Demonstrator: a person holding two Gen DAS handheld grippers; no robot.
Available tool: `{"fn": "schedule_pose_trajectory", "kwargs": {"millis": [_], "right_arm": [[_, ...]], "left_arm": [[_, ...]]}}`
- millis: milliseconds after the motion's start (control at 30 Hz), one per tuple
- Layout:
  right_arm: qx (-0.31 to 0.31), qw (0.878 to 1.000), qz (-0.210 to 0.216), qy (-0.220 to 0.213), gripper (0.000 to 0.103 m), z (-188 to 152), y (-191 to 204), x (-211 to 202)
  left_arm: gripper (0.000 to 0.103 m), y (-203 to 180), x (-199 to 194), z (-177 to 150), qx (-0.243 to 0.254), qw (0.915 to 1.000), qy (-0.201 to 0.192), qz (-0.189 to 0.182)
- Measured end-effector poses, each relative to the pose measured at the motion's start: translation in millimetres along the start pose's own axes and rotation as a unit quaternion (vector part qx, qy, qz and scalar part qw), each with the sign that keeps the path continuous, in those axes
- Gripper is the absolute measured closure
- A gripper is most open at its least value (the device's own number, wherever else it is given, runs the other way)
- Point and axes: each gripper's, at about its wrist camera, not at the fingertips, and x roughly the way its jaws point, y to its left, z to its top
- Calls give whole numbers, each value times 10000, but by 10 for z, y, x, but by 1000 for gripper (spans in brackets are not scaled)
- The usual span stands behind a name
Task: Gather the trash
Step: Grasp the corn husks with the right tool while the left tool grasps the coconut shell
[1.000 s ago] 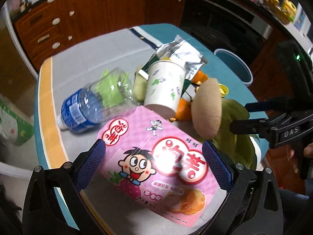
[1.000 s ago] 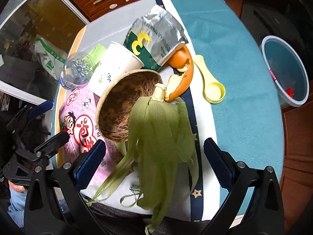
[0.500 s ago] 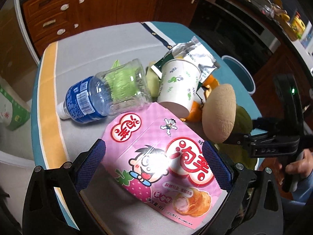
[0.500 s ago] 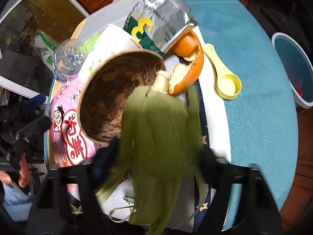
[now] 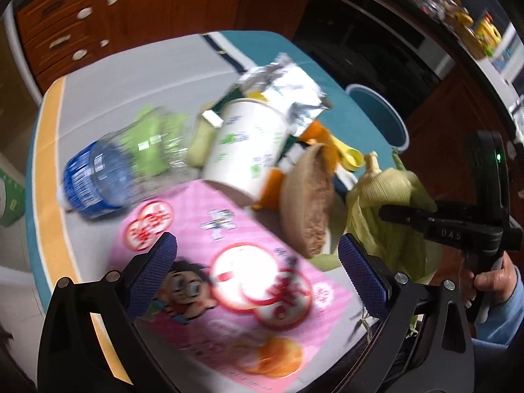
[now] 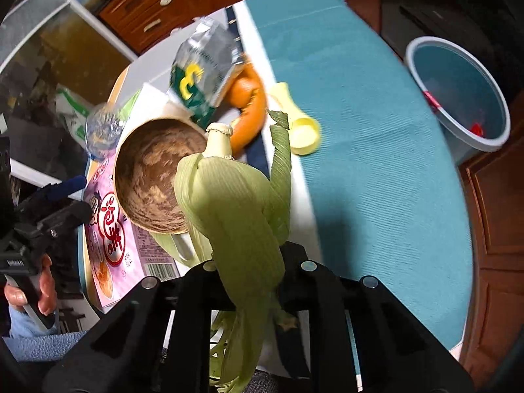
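My right gripper (image 6: pixel 249 262) is shut on a green corn husk (image 6: pixel 235 203) and holds it lifted off the table; the husk also shows in the left wrist view (image 5: pixel 389 216). My left gripper (image 5: pixel 258 262) is open above a pink snack bag (image 5: pixel 235 281). Beyond it lie a plastic bottle (image 5: pixel 111 170), a paper cup (image 5: pixel 245 150), a silver foil bag (image 5: pixel 285 88), orange peel (image 6: pixel 249 111), a yellow spoon (image 6: pixel 301 131) and a brown coconut shell (image 6: pixel 154 177).
A blue trash bin (image 6: pixel 458 95) stands on the floor right of the round table (image 6: pixel 376 163), with a red scrap inside. Wooden drawers (image 5: pixel 65 32) stand behind. A green bag (image 5: pixel 9 193) sits on the floor at left.
My right gripper closed on the corn husk and lifted it. My left gripper stayed open and shifted slightly over the pink bag.
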Motion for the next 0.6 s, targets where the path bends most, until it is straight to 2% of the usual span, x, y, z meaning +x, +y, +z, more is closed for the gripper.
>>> {"fn": "schedule_pose_trajectory", "kwargs": {"millis": [67, 133, 233, 467, 567, 600], "right_arm": [[88, 9999, 64, -49, 88, -20, -40, -45], [149, 9998, 126, -87, 88, -15, -87, -94], [220, 9995, 184, -110, 88, -68, -176, -116], [345, 9989, 263, -180, 88, -104, -263, -181], [399, 9985, 305, -207, 88, -121, -303, -206], [418, 9984, 318, -217, 88, -110, -306, -199]], "left_arm": [[4, -154, 57, 34, 236, 9997, 34, 93], [4, -298, 130, 72, 517, 9981, 14, 348], [4, -369, 272, 108, 630, 9961, 105, 607], [5, -354, 386, 142, 396, 9979, 165, 488], [18, -395, 447, 141, 436, 9972, 253, 555], [25, -421, 453, 143, 491, 9965, 210, 643]]}}
